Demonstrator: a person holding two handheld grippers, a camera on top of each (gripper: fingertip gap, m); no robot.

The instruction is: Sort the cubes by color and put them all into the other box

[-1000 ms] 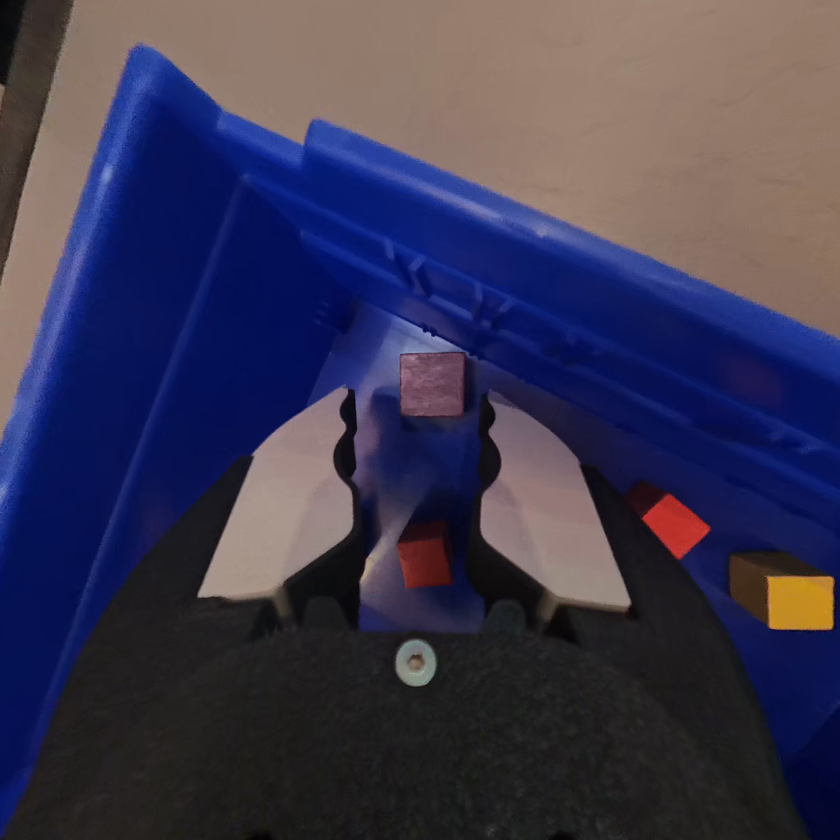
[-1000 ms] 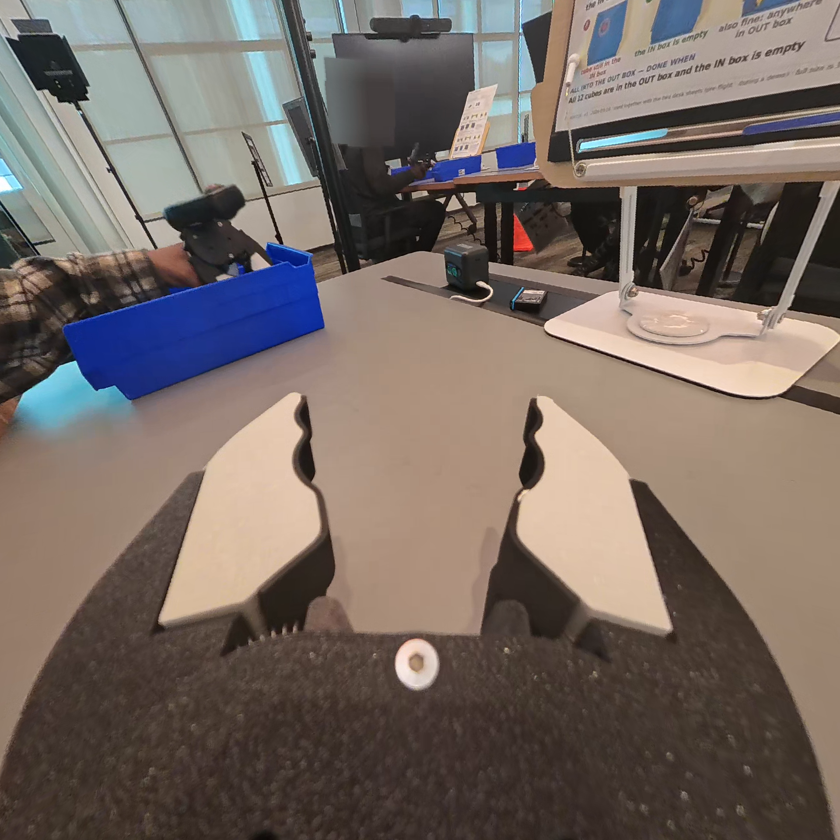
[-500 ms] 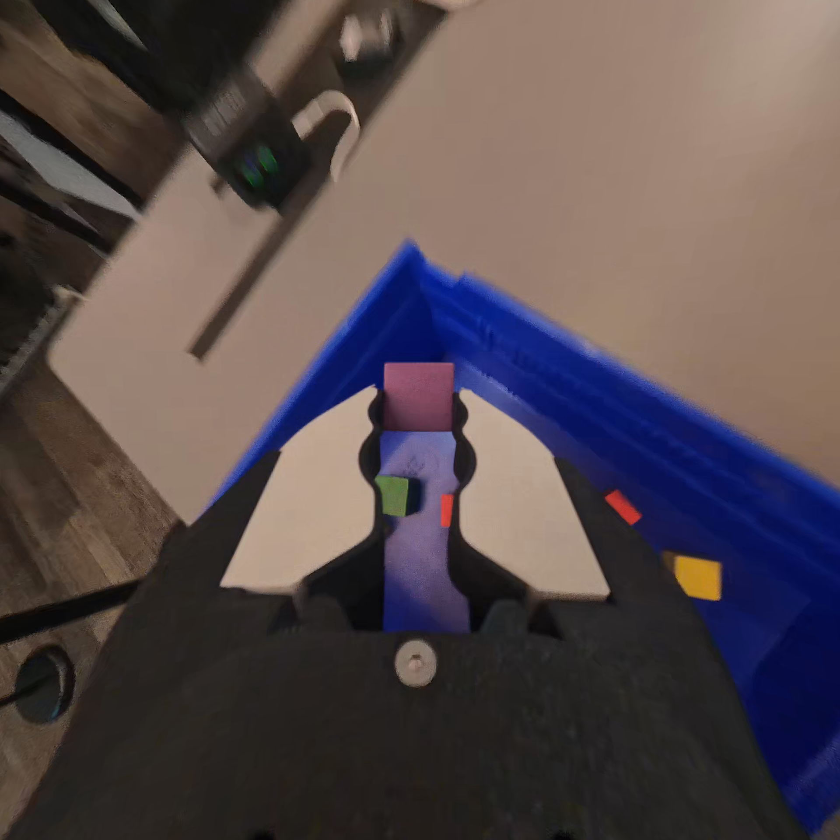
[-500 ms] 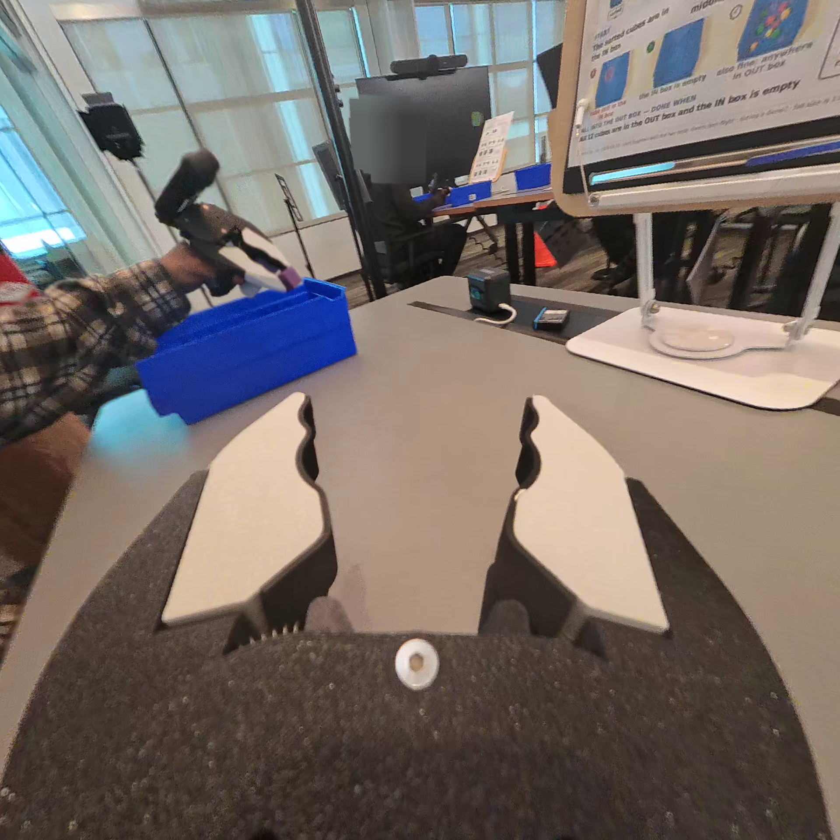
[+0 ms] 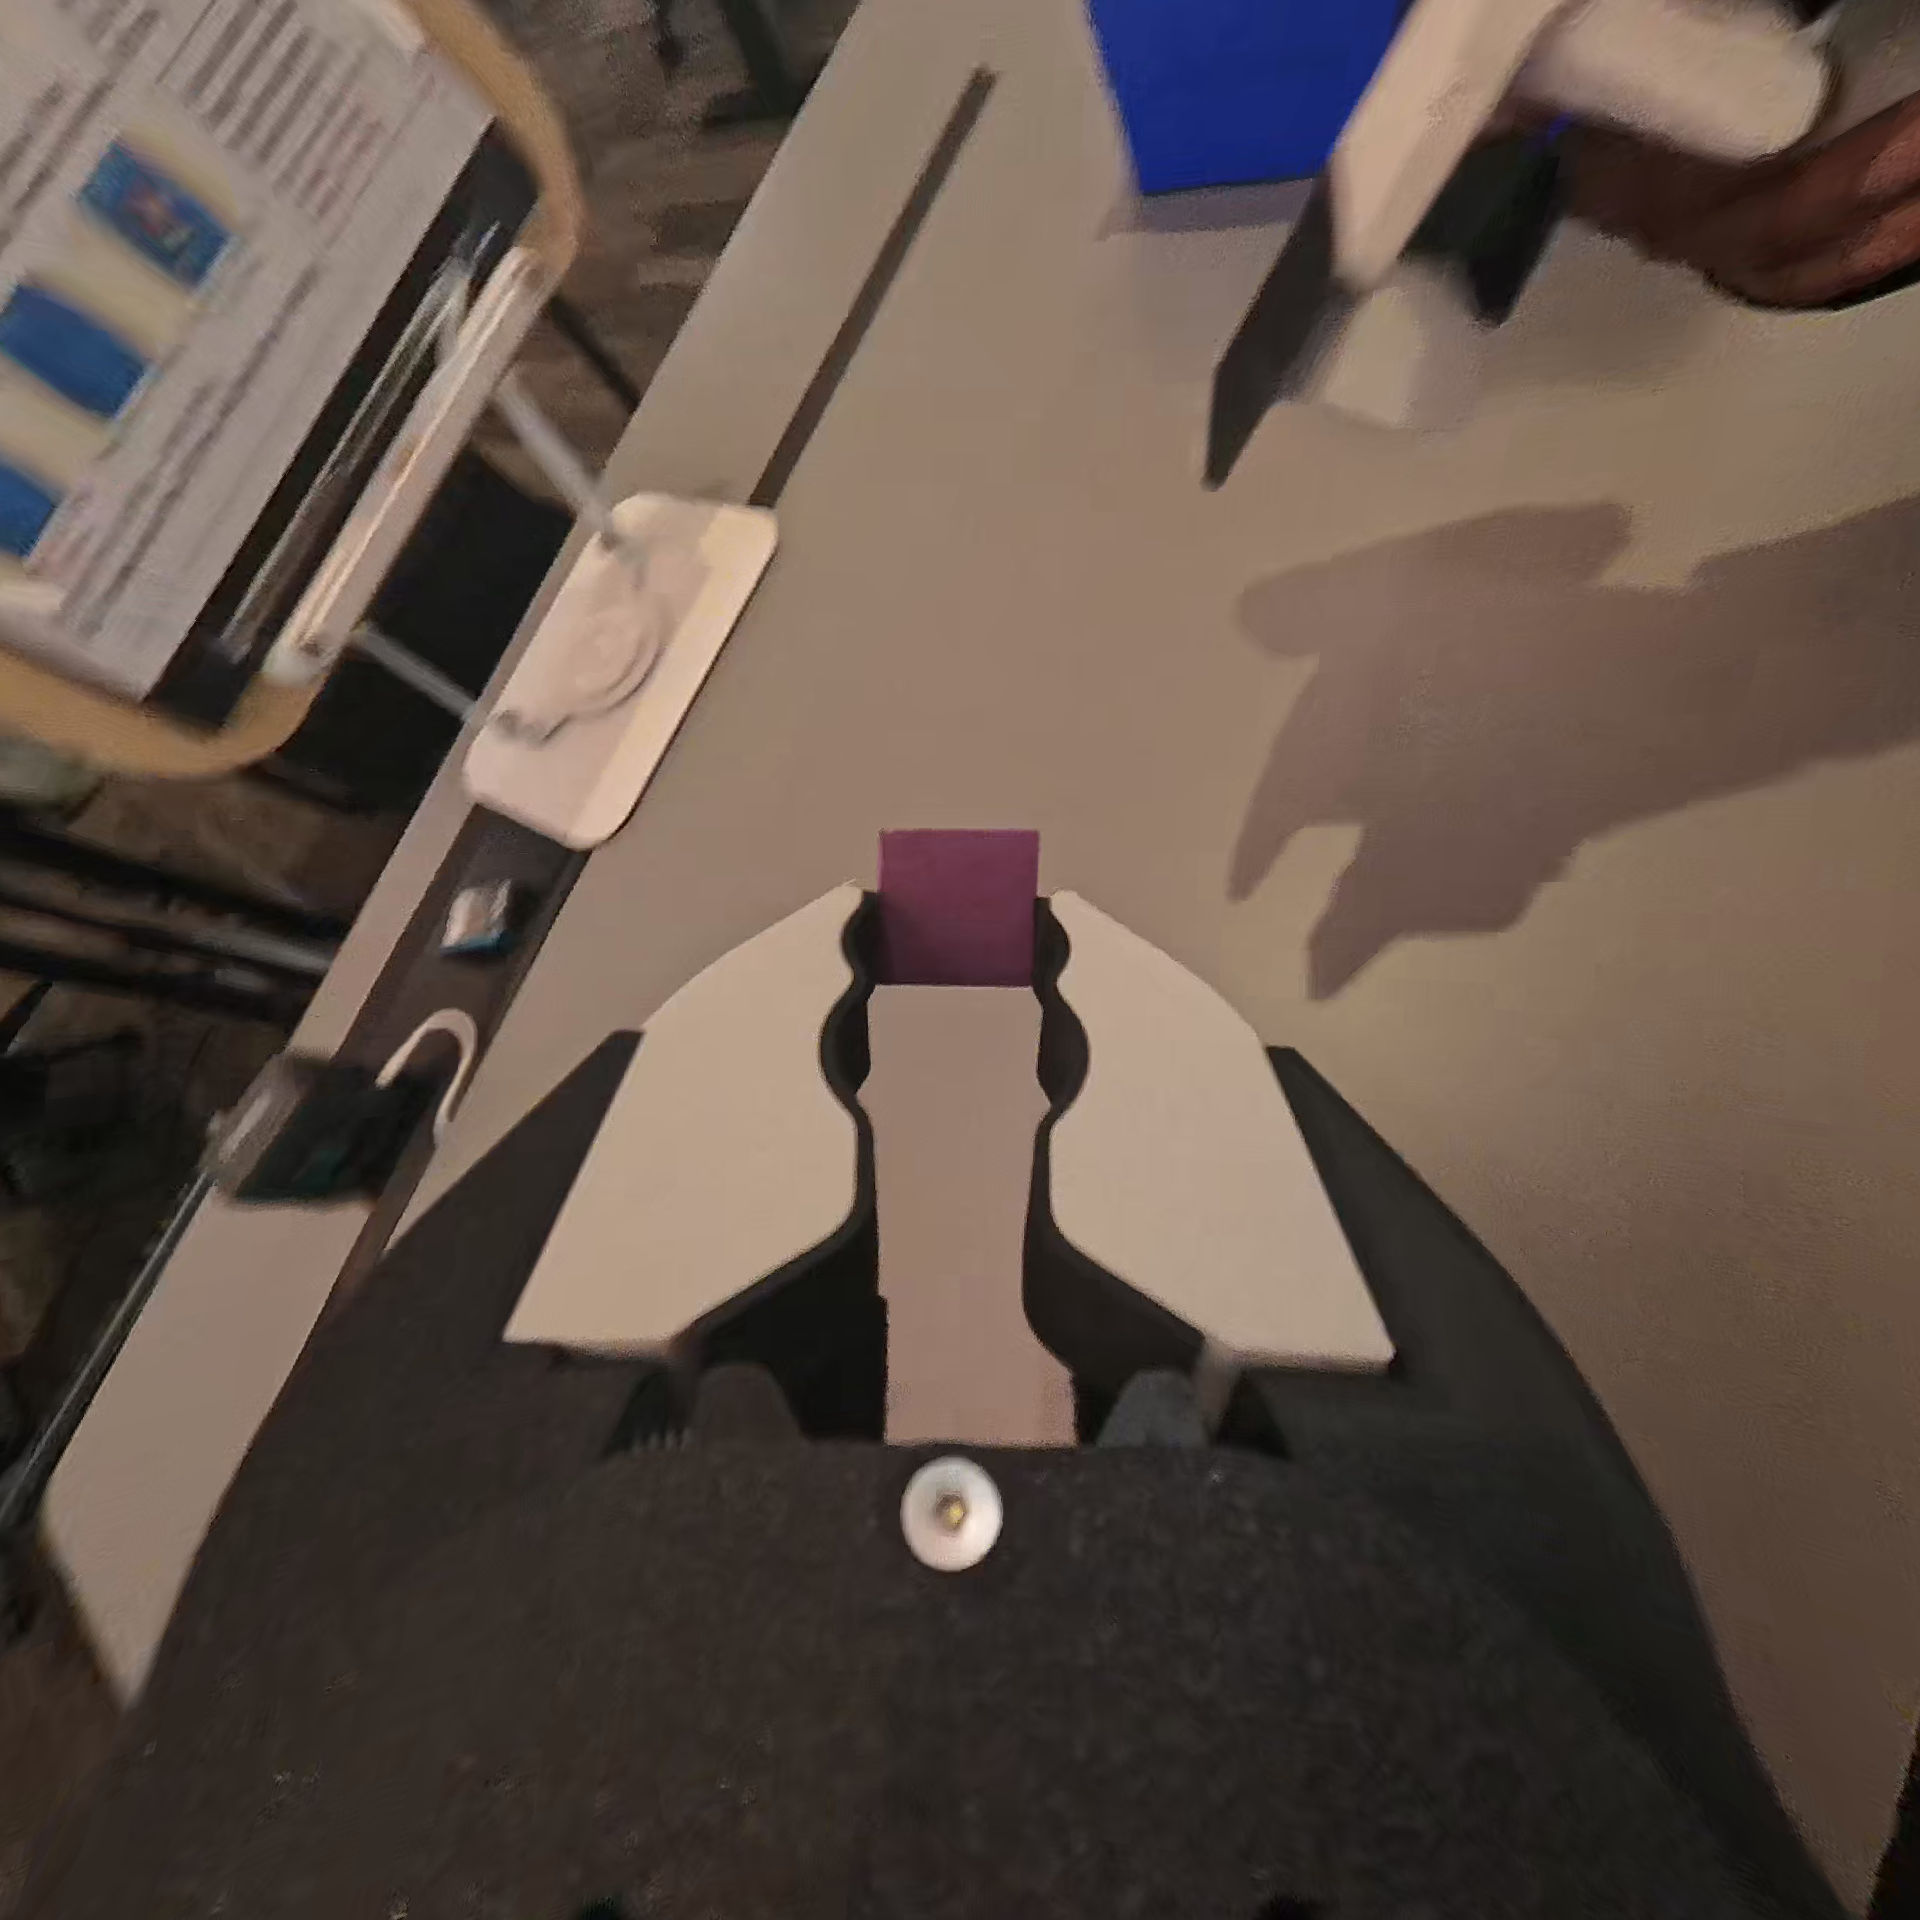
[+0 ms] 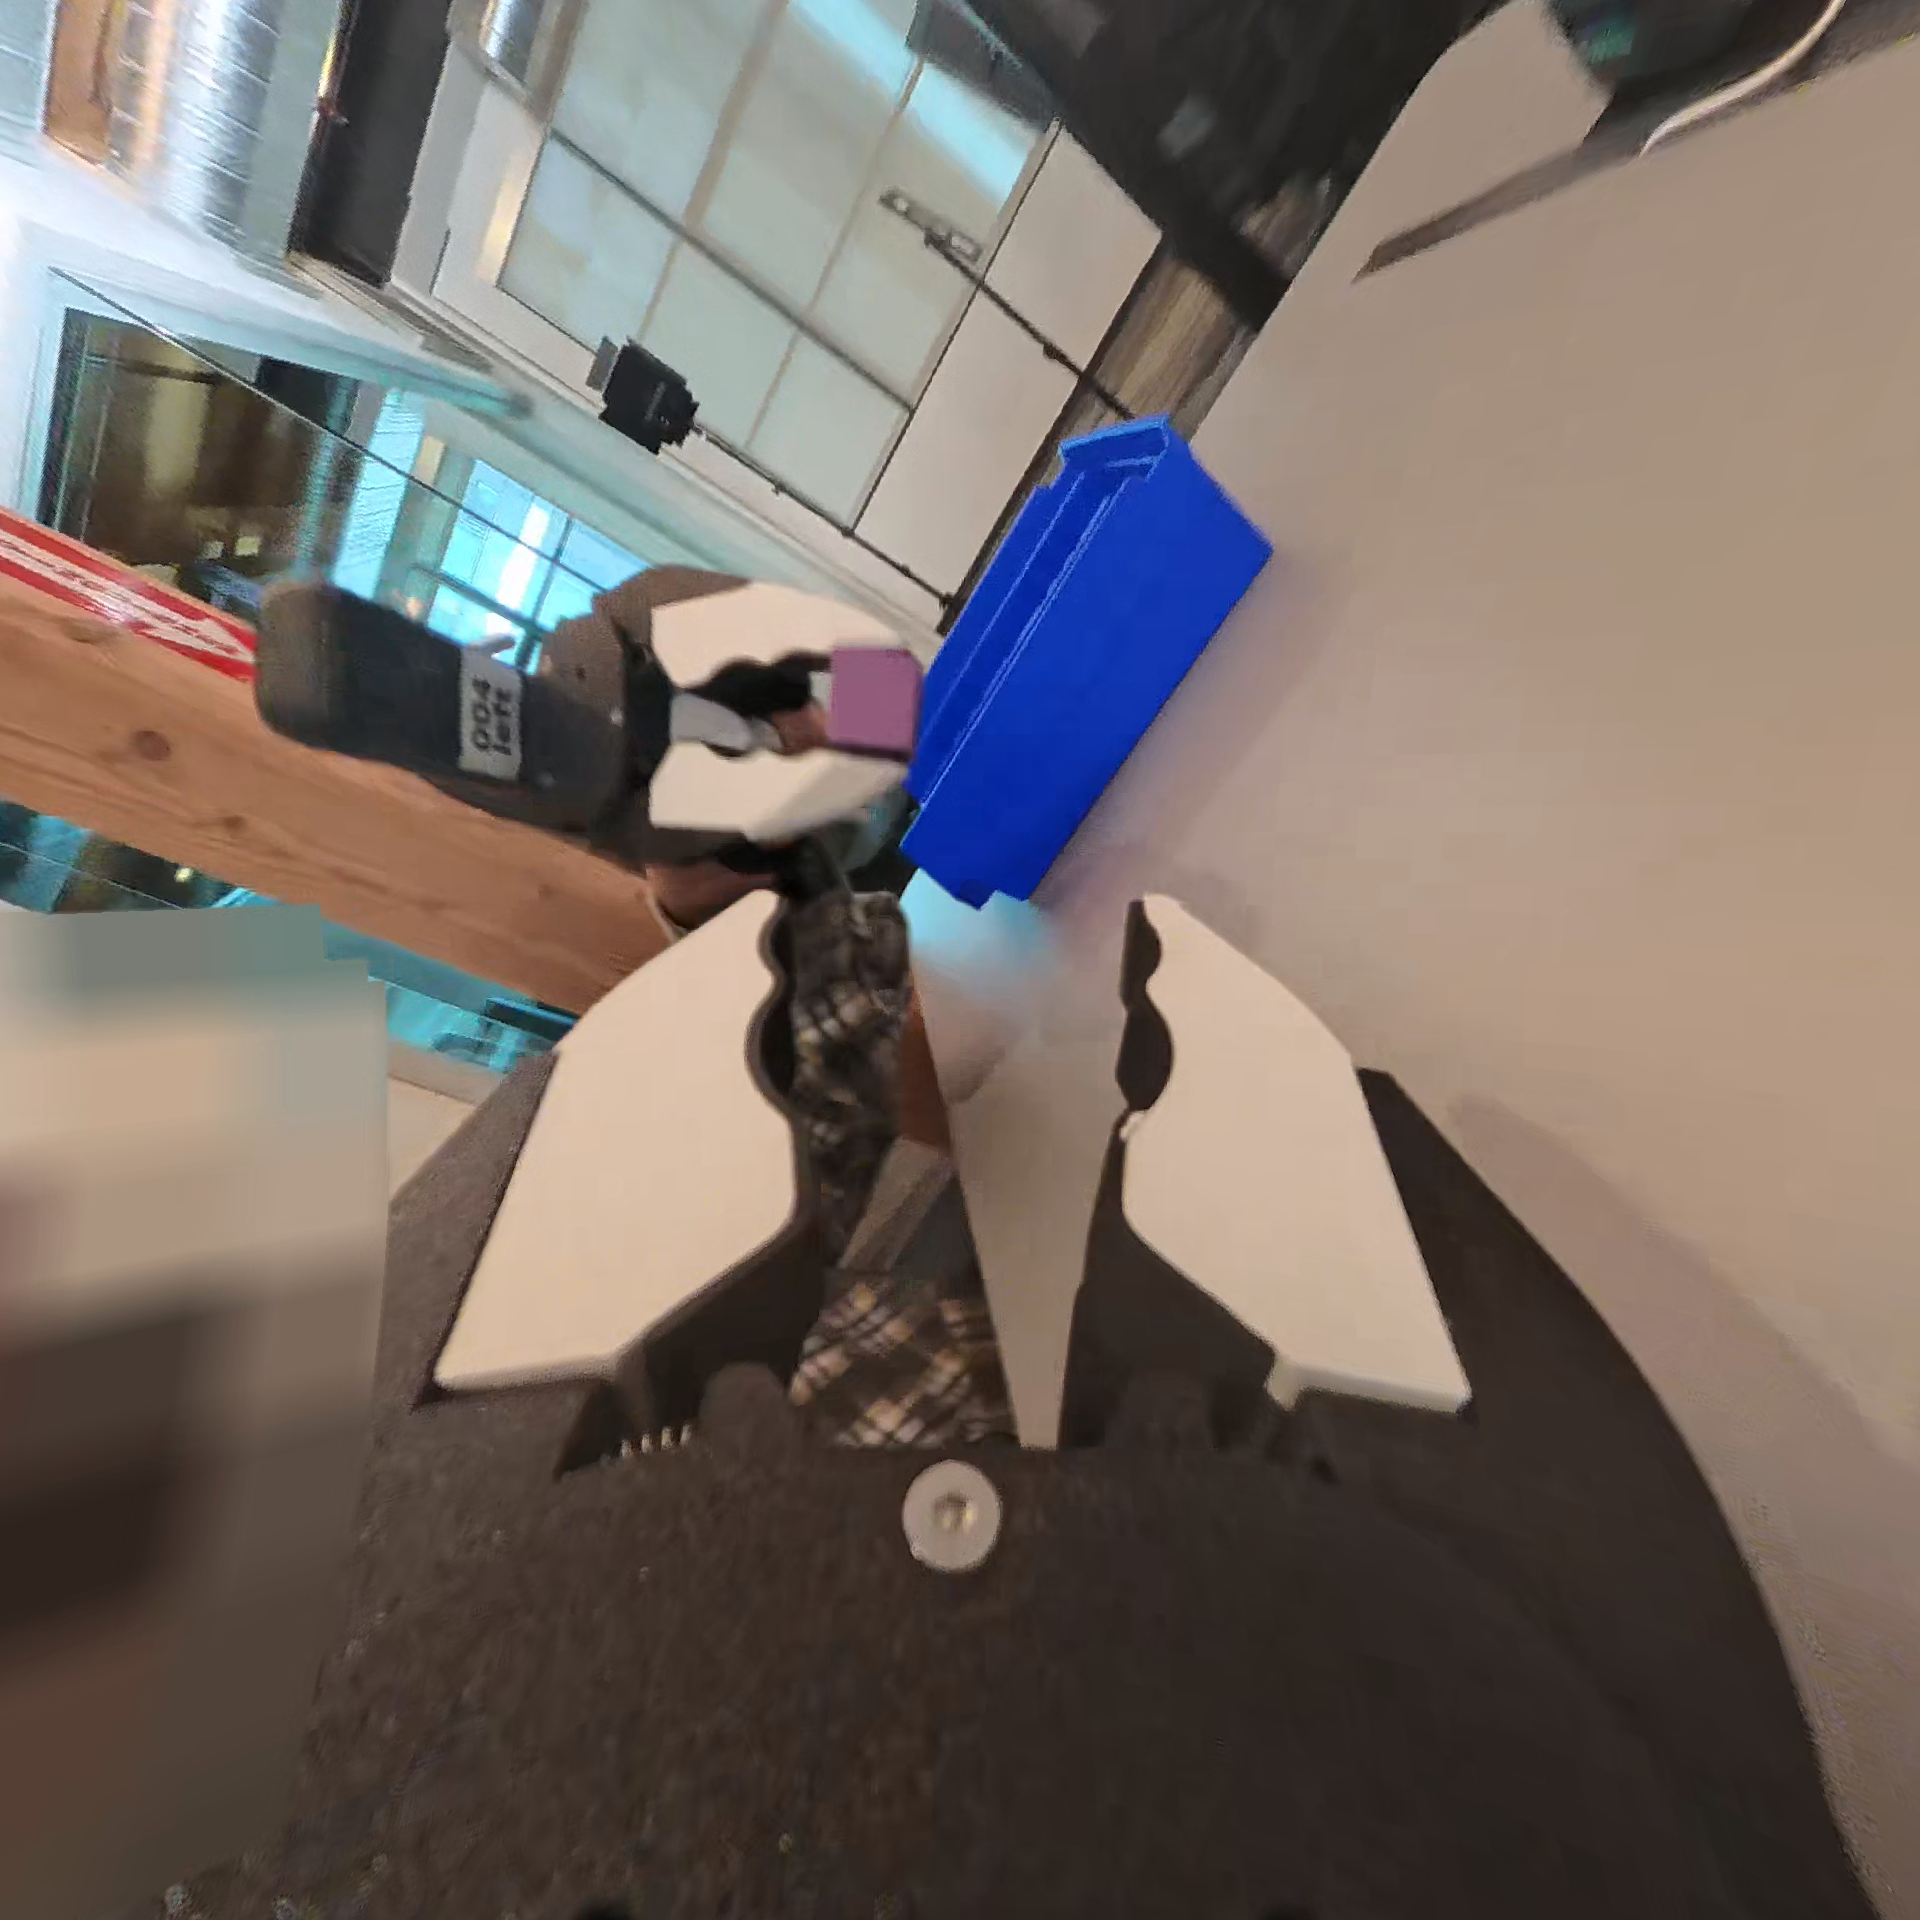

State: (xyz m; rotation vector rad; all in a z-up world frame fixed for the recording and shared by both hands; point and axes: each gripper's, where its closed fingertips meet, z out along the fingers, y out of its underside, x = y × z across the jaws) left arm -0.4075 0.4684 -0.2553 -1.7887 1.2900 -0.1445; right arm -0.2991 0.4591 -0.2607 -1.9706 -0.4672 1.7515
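Left gripper (image 5: 958, 914): jaws closed on purple cube (image 5: 957, 906), cube pinched at fingertips, held in air above grey desk (image 5: 1455, 1039). Right wrist view: same gripper beside blue box (image 6: 1081, 675), cube just short of box's near end. Box stands at desk edge. Right gripper (image 6: 951, 940): jaws wide apart, nothing held, above desk. Second blue box (image 5: 1226, 94) at far desk edge, blurred.

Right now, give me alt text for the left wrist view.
The left gripper holds a purple cube between its jaws, above a grey table. Farther off, blurred, are the right gripper and part of a blue box.
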